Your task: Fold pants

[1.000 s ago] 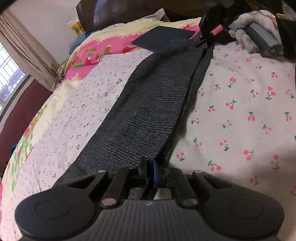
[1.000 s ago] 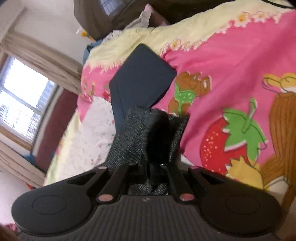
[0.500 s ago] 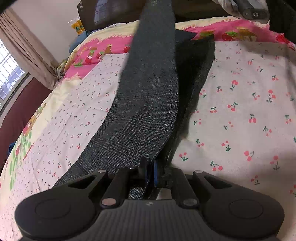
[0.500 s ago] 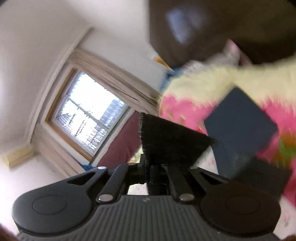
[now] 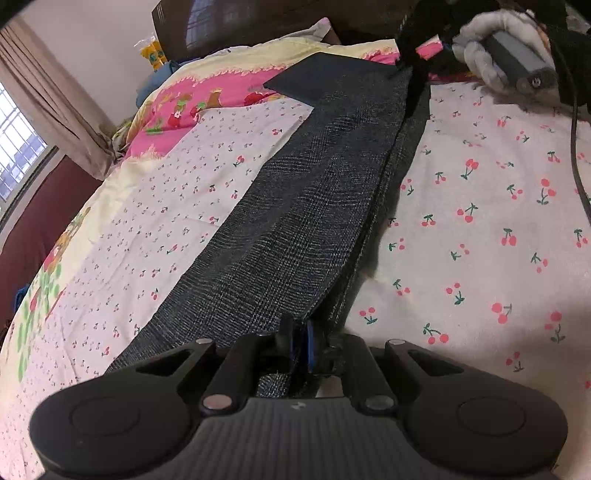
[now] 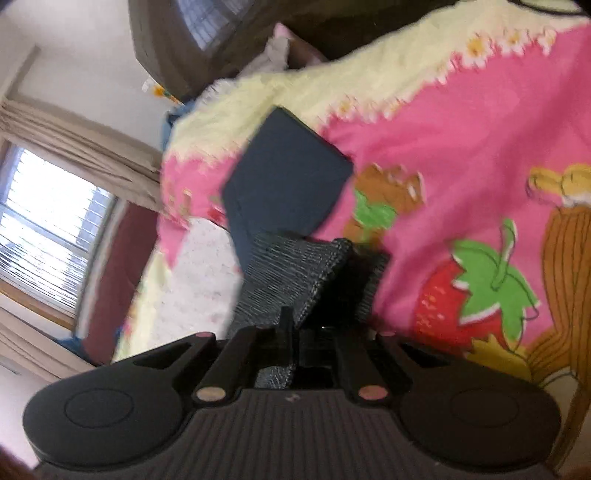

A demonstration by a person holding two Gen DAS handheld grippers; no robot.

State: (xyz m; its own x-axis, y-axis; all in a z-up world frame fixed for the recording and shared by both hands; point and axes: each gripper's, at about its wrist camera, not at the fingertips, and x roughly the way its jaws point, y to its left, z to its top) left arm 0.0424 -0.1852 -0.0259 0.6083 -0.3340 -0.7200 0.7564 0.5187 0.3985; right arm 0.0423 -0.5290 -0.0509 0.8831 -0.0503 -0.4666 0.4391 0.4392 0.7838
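A bed fills both views, covered by a white sheet printed with cherries that gives way to a pink and yellow cartoon blanket near the dark headboard. A window with a beige curtain sits off to the left.

The pants, a dark grey woven pair, lie on the bed in a long narrow strip running from the near edge up toward the headboard. They appear folded lengthwise already, one leg on top of the other, with a second edge showing along the right side. A flat dark blue item, possibly another folded garment, lies just beyond the far end and partly under it.

The left gripper has its fingers closed on the near end of the strip, pinning that end low against the bed. The right gripper has its fingers closed on the far end of the pants, where the fabric bunches and lifts slightly; in the left view a white-gloved hand carries it. Holding both ends most likely keeps the strip taut and straight, so the layers stay aligned for folding one end over toward the other.
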